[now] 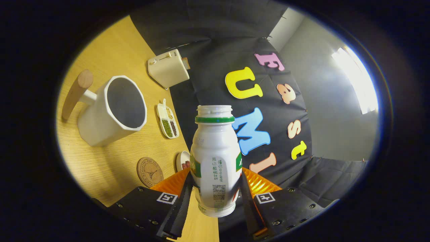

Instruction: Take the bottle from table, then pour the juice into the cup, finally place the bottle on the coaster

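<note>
Table (111,174), wood-grain, tilted in the gripper view, lying beyond and to the left of the fingers; on it a white cup (112,111) with a wooden handle, open mouth turned toward the camera, and farther off a cream toaster (169,68). Bottle (215,161), white with green neck band, cap off, pinched at its lower body between the two fingers of the gripper (216,188), long axis running forward along them, mouth empty-looking and well apart from the cup, which lies ahead-left. Coaster (149,172), round cork, just ahead of the left finger, beside a divided dish (168,121) of beans and a small plate (183,161).
</note>
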